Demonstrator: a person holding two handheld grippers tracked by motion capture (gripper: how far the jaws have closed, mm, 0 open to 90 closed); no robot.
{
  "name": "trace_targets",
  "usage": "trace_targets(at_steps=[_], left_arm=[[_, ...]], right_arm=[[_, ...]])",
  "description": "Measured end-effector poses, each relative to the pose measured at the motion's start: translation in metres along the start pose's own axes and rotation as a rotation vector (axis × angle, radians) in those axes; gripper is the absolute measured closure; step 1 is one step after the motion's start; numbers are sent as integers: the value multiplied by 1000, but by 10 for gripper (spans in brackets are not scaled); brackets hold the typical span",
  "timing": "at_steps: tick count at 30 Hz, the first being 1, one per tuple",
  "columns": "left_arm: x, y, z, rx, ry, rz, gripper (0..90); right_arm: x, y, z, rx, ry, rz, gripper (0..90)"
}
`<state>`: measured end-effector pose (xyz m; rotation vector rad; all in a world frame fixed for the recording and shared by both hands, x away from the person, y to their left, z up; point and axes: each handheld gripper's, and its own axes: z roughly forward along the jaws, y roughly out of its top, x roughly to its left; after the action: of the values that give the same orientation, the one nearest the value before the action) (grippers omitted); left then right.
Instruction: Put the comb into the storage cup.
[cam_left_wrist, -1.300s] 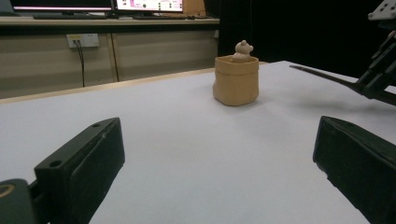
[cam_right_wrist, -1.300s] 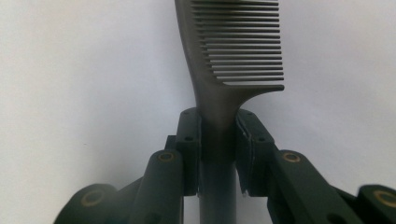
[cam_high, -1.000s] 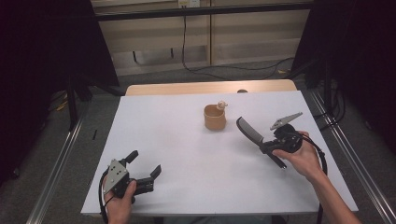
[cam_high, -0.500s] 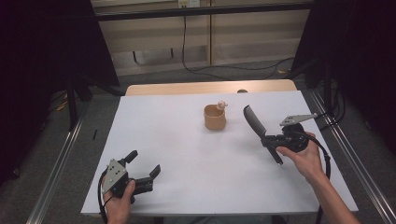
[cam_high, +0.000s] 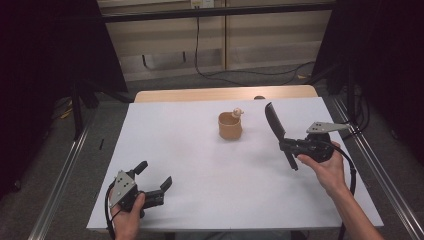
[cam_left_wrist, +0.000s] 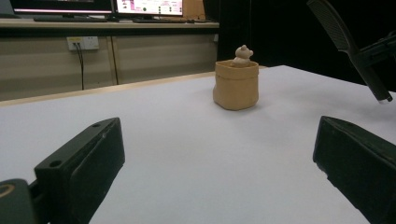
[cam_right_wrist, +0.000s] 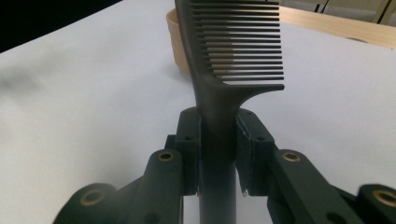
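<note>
Right gripper clamps the comb by its handle, teeth end raised beside the cup, presumably for insertion; left gripper rests open.

Between the wide-apart jaws, a tan pot stands on the white table, a black comb at its right.

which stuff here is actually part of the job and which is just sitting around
In the job:
comb, clamped by the handle in the right gripper
tan cup with a small figure at its rim, nearest the comb

Just about:
left gripper, open, resting near the table's front edge
cable on the floor behind
</note>
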<state>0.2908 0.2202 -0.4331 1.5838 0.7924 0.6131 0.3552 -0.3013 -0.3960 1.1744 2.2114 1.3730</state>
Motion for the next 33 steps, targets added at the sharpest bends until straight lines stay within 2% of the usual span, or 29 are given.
trace_targets(at_steps=[6,10,11,15,19,20,33], left_arm=[[0,0,0,-3,-3,-2,22],[0,0,0,-2,-3,-2,22],[1,0,0,-3,-3,0,22],[1,0,0,-2,-4,0,22],[0,0,-1,-5,-1,0,22],[0,0,0,-5,-2,3,22],[1,1,0,-8,2,7,22]], right_arm=[[1,-1,1,-42,-2,-11,726],[5,1,-1,-103,-18,-31,727],[6,1,-2,-135,-17,-33,727],[6,1,-2,-165,-17,-38,727],[8,2,0,-194,6,-43,726],[11,3,1,-218,19,-53,726],[20,12,8,-293,37,-76,726]])
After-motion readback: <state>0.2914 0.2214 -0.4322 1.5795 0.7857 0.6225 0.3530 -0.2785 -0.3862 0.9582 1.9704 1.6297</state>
